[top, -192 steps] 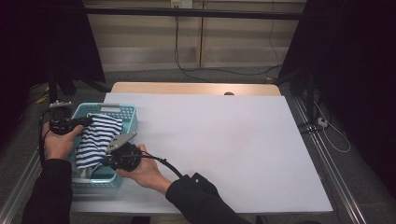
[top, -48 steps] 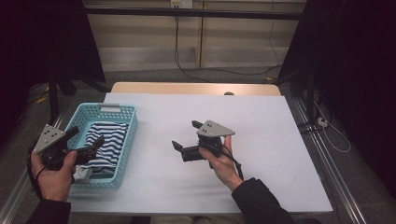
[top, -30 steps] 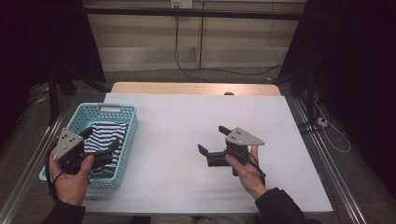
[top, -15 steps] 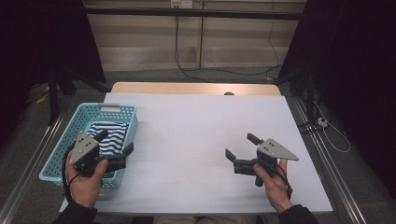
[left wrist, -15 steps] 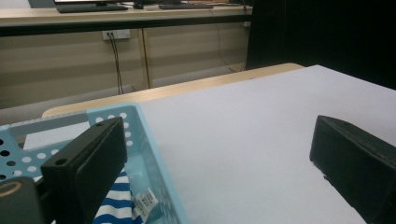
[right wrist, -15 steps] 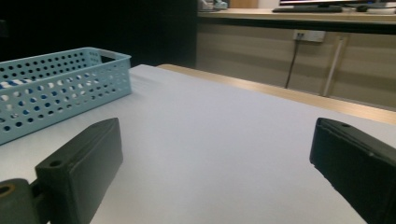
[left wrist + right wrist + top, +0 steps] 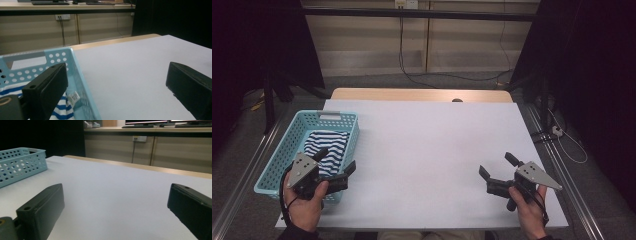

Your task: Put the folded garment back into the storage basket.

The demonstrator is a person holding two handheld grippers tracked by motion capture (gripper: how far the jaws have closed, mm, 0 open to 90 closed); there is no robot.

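- The striped shirt (image 7: pixel 328 148) lay bunched in the blue basket (image 7: pixel 278 166), at about 9 o'clock on the white table (image 7: pixel 422 150).
- The left gripper (image 7: pixel 335 165) hung over the basket's near right corner, jaws wide apart, holding nothing.
- The right gripper (image 7: pixel 496 165) sat way over at 4 o'clock, also wide open and empty, well apart from the basket.

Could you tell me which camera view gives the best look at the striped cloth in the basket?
The high view: it looks down into the blue basket and shows the striped cloth lying inside. The left gripper view catches just a corner of the cloth with its tag, behind a jaw. The right gripper view shows the basket's wall.
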